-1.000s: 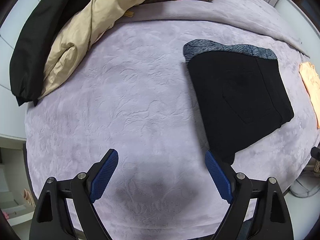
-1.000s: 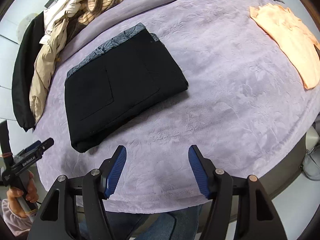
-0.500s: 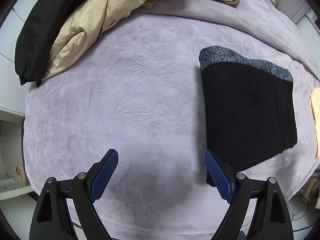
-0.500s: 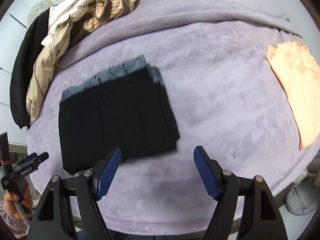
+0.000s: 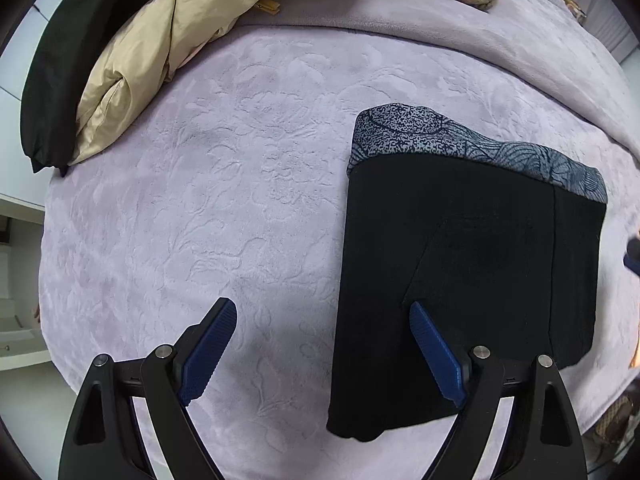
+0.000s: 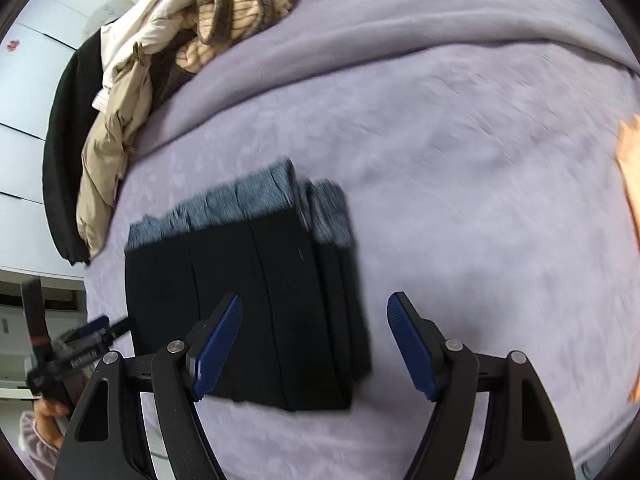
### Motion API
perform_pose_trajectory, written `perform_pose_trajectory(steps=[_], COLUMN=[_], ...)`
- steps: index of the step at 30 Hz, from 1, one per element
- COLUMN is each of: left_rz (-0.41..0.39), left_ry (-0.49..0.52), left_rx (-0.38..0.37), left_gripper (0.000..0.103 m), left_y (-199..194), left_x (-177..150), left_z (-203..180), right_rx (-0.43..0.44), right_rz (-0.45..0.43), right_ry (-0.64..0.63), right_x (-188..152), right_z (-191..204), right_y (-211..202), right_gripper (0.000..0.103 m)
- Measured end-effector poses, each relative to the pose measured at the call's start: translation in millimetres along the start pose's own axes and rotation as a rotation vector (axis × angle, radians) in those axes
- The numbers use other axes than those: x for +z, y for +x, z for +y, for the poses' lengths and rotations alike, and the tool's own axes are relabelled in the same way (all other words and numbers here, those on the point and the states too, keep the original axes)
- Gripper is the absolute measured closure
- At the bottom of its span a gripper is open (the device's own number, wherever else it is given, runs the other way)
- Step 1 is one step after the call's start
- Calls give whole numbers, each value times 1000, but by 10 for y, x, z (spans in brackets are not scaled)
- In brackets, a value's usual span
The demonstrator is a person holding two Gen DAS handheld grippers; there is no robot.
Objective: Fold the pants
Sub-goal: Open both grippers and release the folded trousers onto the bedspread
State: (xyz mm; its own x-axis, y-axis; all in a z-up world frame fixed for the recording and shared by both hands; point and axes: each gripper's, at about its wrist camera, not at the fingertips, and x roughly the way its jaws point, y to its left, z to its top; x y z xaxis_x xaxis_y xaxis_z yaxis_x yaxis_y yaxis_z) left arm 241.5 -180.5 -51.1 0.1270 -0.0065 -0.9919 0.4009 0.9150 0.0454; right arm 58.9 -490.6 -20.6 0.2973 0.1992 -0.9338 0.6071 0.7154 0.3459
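Note:
The black pants (image 5: pixel 472 264) lie folded into a compact rectangle on the lilac blanket (image 5: pixel 224 208), with a blue-grey patterned waistband (image 5: pixel 472 144) along the far edge. My left gripper (image 5: pixel 324 336) is open and empty, hovering above the pants' near left edge. In the right wrist view the folded pants (image 6: pixel 256 288) lie at centre left. My right gripper (image 6: pixel 314 332) is open and empty above their near right edge. The left gripper's body (image 6: pixel 76 356) shows at the far left.
A heap of clothes, a beige jacket (image 5: pixel 160 48), a black garment (image 5: pixel 68 52) and a striped knit (image 6: pixel 240 12), lies at the bed's far left. An orange cloth (image 6: pixel 630 176) lies at the right edge. The bed's edge runs close below both grippers.
Both grippers have moved in toward the folded pants, which now appear larger and under the fingertips. The pants have not changed shape. Both grippers stay open.

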Motion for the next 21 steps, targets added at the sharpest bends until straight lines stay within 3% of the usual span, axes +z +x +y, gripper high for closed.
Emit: perform_pose_trajectory(steps=[2, 4, 6, 8, 16, 21], left_rz=[2, 3, 4, 7, 28, 32], left_ry=[-10, -16, -21, -24, -29, -8], left_rx=[4, 6, 6, 3, -1, 10], left_gripper=[14, 14, 14, 14, 14, 14], left_y=[28, 42, 49, 70, 112, 117], left_x=[19, 24, 16, 1, 28, 76], left_z=[-15, -31, -54, -59, -19, -67], right_rx=[29, 17, 12, -27, -23, 2], right_rz=[4, 13, 35, 43, 103, 150], right_ry=[1, -5, -10, -35, -55, 11], right_x=[155, 265, 327, 333, 224, 35], right_z=[63, 111, 119, 108, 43, -144], right_y=[137, 278, 397, 455, 396, 333], right_gripper=[40, 47, 71, 85, 85, 84])
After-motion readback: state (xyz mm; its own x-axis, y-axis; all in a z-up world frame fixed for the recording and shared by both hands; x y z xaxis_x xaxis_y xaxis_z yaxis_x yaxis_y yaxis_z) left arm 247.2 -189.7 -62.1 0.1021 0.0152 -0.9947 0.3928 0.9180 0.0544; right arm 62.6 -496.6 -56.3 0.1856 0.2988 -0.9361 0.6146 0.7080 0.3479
